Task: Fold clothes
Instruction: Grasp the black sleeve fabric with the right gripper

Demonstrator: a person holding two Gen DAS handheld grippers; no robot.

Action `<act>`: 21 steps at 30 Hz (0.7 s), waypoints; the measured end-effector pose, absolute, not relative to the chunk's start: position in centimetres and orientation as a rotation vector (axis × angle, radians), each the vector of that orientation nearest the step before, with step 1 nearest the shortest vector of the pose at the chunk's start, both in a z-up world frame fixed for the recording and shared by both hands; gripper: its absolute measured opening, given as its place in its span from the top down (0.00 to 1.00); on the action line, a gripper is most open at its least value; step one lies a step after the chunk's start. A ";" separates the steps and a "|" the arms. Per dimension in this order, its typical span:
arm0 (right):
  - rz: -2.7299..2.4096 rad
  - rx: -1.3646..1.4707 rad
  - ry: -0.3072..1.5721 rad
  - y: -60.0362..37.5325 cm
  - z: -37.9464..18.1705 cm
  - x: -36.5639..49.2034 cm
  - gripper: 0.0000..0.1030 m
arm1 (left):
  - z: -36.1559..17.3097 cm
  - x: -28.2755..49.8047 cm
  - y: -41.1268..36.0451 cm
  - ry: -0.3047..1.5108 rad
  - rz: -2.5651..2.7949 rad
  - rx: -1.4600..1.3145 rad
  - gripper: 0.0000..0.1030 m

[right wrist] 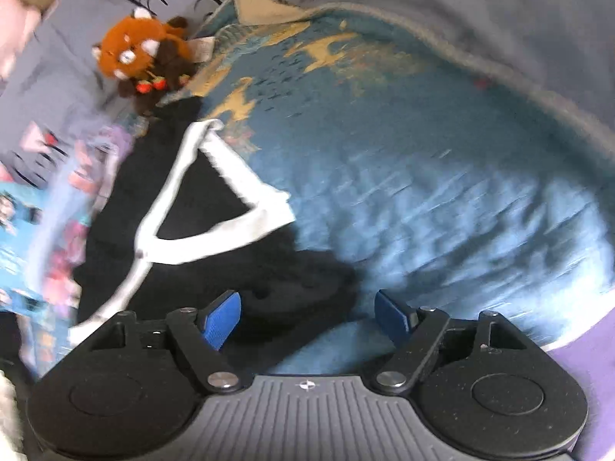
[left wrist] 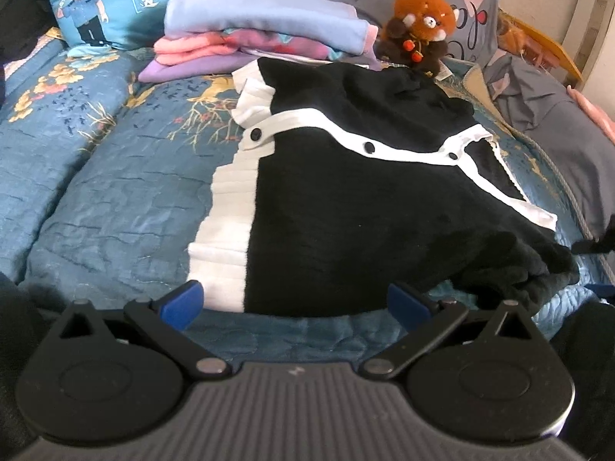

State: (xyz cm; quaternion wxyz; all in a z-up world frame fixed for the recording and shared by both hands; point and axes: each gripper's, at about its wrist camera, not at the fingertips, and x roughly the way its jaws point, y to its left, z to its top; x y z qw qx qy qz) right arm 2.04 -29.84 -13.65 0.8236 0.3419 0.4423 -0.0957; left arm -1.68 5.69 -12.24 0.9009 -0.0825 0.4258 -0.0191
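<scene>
Clearly, in the left wrist view, the left gripper (left wrist: 296,303) is held with its blue pads wide apart and empty, just short of the near hem of a black cardigan (left wrist: 346,199) with white trim, which is spread flat on a blue quilt (left wrist: 115,199). Folded clothes (left wrist: 265,34) are stacked at the far end, with a plush toy (left wrist: 419,27) to their right. In the blurred right wrist view, the right gripper (right wrist: 307,320) is likewise seen spread and empty, above the quilt (right wrist: 442,176), the cardigan (right wrist: 200,199) lying to its left.
</scene>
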 end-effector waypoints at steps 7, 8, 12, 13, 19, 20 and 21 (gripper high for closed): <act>-0.048 0.927 1.019 -29.0 -16.6 3.2 0.96 | -12.3 -1.8 6.1 0.871 -0.001 -0.179 0.00; -0.053 0.894 1.025 -28.6 -16.7 3.3 0.97 | -12.3 -1.8 6.1 0.870 0.001 -0.176 0.00; -0.095 0.731 0.989 -26.9 -15.3 3.7 0.97 | -12.5 -1.7 5.9 0.868 0.009 -0.165 0.00; -0.111 0.717 0.977 -26.8 -15.1 3.7 0.97 | -12.6 -1.7 5.9 0.868 0.011 -0.162 0.00; -0.198 0.596 0.933 -27.1 -13.9 3.6 0.97 | -13.4 -1.2 6.0 0.880 0.031 -0.167 0.00; -0.199 0.584 0.928 -27.2 -13.8 3.6 0.97 | -13.6 -1.1 6.0 0.884 0.033 -0.166 0.00; -0.195 0.578 0.927 -27.2 -13.8 3.6 0.97 | -13.8 -1.0 6.1 0.887 0.035 -0.165 0.00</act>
